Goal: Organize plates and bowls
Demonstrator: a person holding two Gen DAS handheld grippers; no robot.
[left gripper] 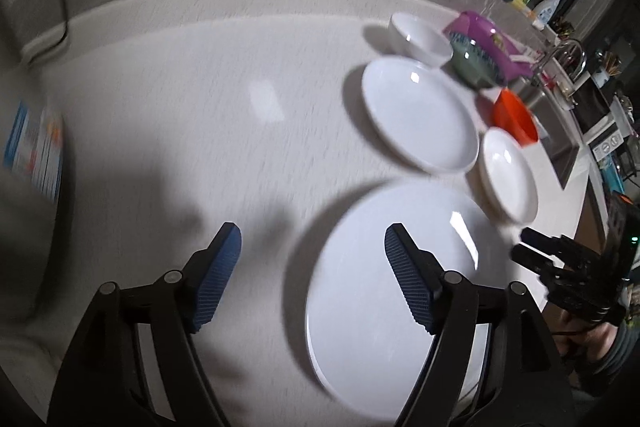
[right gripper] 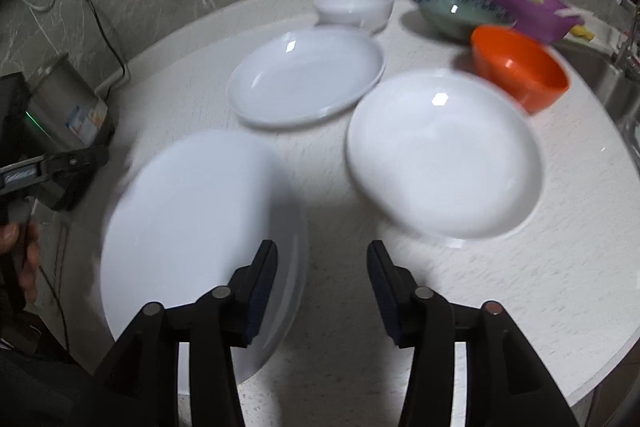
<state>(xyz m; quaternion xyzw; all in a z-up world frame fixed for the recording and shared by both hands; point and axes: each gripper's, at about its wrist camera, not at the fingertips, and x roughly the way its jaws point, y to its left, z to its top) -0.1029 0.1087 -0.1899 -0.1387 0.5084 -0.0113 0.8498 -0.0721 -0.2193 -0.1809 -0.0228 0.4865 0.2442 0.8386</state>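
Left tool, right tool: jaws apart, nothing held.
Large white plate: near counter edge, seemingly atop another plate; stack apparently begun.
Small white dish, medium white plate: mid-counter, loose.
Orange bowl, green bowl, white bowl: far edge, unstacked.
Judgement: mostly outstanding.

Motion blur smears the large white plate below the right hand-held gripper. Beyond it, the purple container partly hides the green bowl. Labels on far bottles are unreadable.
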